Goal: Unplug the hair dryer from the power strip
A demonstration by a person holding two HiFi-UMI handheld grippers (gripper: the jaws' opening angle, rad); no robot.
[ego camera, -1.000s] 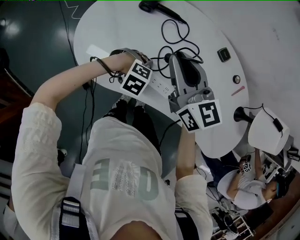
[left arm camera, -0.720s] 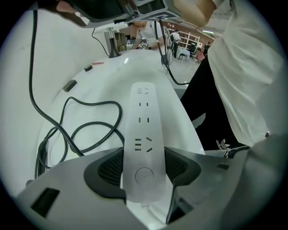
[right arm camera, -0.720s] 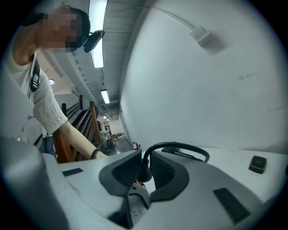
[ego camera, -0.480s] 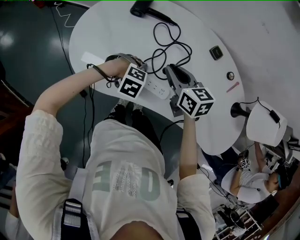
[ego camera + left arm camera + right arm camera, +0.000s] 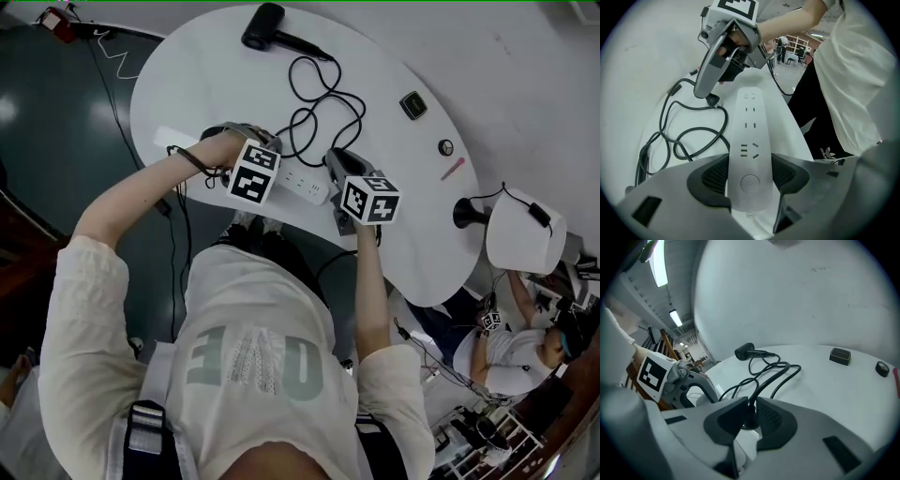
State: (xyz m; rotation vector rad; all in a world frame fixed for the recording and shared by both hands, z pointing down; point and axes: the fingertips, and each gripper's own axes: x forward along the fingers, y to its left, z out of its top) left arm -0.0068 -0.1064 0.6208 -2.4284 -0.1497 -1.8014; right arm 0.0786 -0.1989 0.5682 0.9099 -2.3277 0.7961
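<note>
I am clamping my left claw [image 5: 750,174] on the near end of the white power strip [image 5: 749,126], both jaws pressing its long sides just by the round button. The strip is lying flat on the white worktop [image 5: 206,80], running away from that claw toward my right one.

I am clenching my right claw [image 5: 749,420] on the black plug [image 5: 749,417], the two dark pads closing on it from either side. In the left gripper view the plug is showing at the tip of the right claw, just beside the left edge of the strip's far end. I cannot tell whether its prongs are sitting in a socket. The sockets facing up along the strip are all showing bare.

The black cord [image 5: 323,98] is rising from the plug and looping loosely across the worktop to the hair dryer [image 5: 267,26]. The dryer is lying on its side at the far edge, well apart from both claws. A small dark box [image 5: 411,104] and a small round thing [image 5: 446,147] are sitting off to the right.
</note>
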